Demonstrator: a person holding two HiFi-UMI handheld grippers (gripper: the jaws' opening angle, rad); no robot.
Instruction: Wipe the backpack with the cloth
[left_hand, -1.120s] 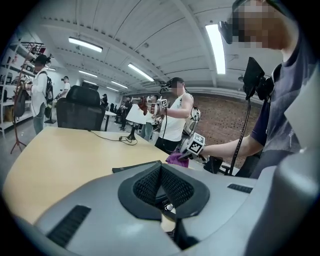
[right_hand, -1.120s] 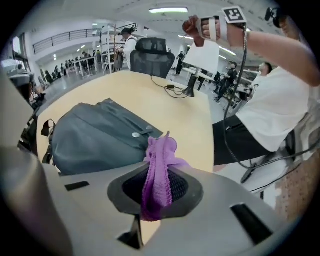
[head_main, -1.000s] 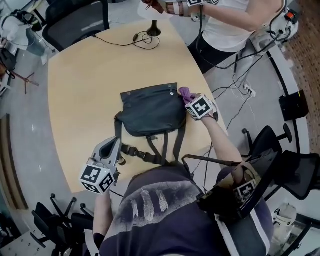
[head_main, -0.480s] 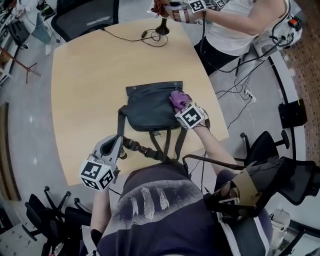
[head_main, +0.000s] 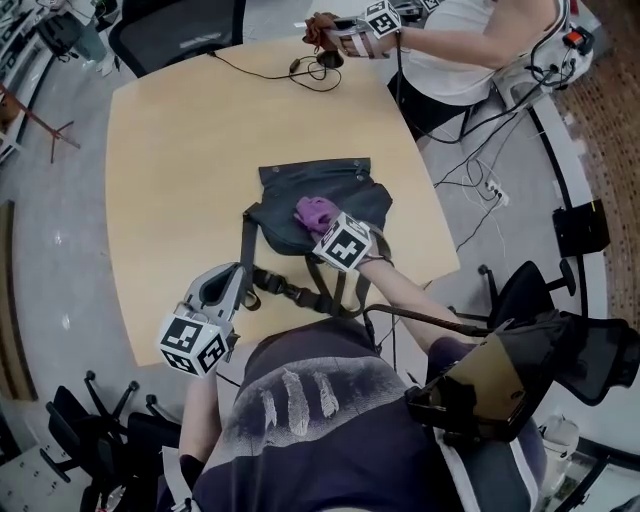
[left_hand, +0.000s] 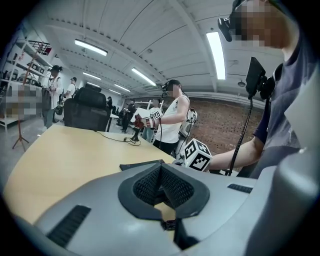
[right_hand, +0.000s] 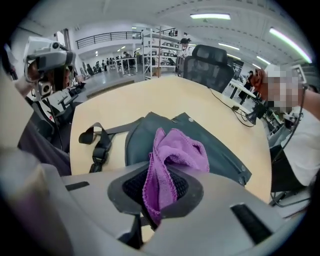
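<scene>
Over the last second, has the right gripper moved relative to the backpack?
Yes. In the head view the right gripper, shut on the purple cloth, has slid left from the right edge of the backpack to its middle.

backpack straps (head_main: 278, 288) — ends under torso (head_main: 300, 420), bystander (head_main: 455, 55) cropped
</scene>
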